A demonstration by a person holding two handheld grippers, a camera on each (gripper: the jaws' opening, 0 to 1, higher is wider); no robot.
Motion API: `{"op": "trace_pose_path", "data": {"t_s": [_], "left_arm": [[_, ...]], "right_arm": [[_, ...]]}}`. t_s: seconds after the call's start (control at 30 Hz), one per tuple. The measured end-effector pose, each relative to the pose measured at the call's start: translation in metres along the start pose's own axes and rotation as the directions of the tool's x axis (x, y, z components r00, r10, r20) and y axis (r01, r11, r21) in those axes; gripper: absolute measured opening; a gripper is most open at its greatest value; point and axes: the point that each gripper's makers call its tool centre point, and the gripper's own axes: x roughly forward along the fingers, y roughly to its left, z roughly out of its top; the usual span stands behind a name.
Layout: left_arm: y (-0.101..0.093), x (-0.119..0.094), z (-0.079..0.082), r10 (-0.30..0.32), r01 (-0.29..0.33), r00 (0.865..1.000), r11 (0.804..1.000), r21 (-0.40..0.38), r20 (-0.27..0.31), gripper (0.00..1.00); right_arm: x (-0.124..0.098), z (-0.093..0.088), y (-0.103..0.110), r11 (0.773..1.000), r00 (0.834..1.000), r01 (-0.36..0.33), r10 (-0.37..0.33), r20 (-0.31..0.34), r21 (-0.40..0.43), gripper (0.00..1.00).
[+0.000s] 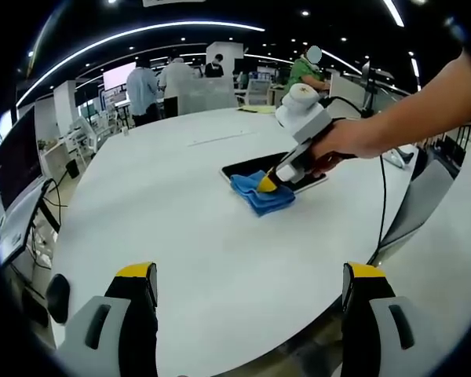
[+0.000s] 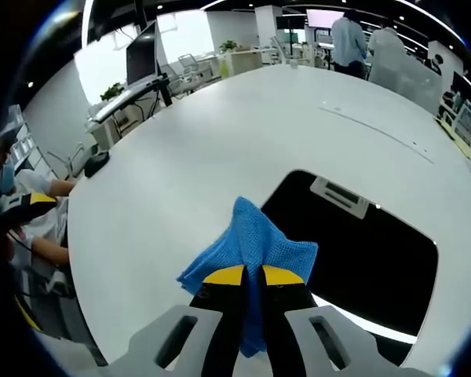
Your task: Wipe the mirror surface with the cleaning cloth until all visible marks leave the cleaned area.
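The right gripper (image 2: 253,276) has its jaws clamped on the cloth (image 2: 251,243), the mirror (image 2: 361,259) just ahead. Press flat, sweep overlapping. The left gripper (image 1: 251,287) idles, jaws apart.

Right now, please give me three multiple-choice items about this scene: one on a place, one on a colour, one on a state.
1. Where does the cloth lie?
A. On the mirror's edge, partly on the table
B. On a chair
C. On the floor

2. What colour is the cloth?
A. Red
B. Blue
C. White

3. How does the left gripper stand?
A. Shut on the cloth
B. Shut on the mirror
C. Open, holding nothing

Answers:
1 A: in the right gripper view the cloth overlaps the mirror's dark edge and the white table.
2 B: it looks blue in both views.
3 C: its jaws stand wide apart above the bare table, while the right gripper is shut on the cloth.
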Motion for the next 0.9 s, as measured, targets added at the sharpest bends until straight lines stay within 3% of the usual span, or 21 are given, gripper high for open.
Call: {"op": "trace_pose_path", "data": {"t_s": [0.23,0.6,0.9], "left_arm": [[0.0010,0.0002,-0.0003,0.000,0.000,1.000,1.000,-0.001,0.000,0.99],[-0.0040,0.0009,-0.0023,-0.016,0.017,1.000,1.000,0.014,-0.020,0.99],[-0.0081,-0.0008,0.0002,-0.024,0.025,0.999,0.999,0.035,-0.032,0.99]], "right_arm": [[0.0043,0.0013,-0.0014,1.000,1.000,-0.001,0.001,-0.002,-0.012,0.03],[0.0019,0.0007,0.0031,0.991,0.999,0.033,-0.033,0.007,-0.132,0.04],[-0.0020,0.0012,0.0045,0.989,0.999,0.035,-0.032,0.019,-0.142,0.04]]}}
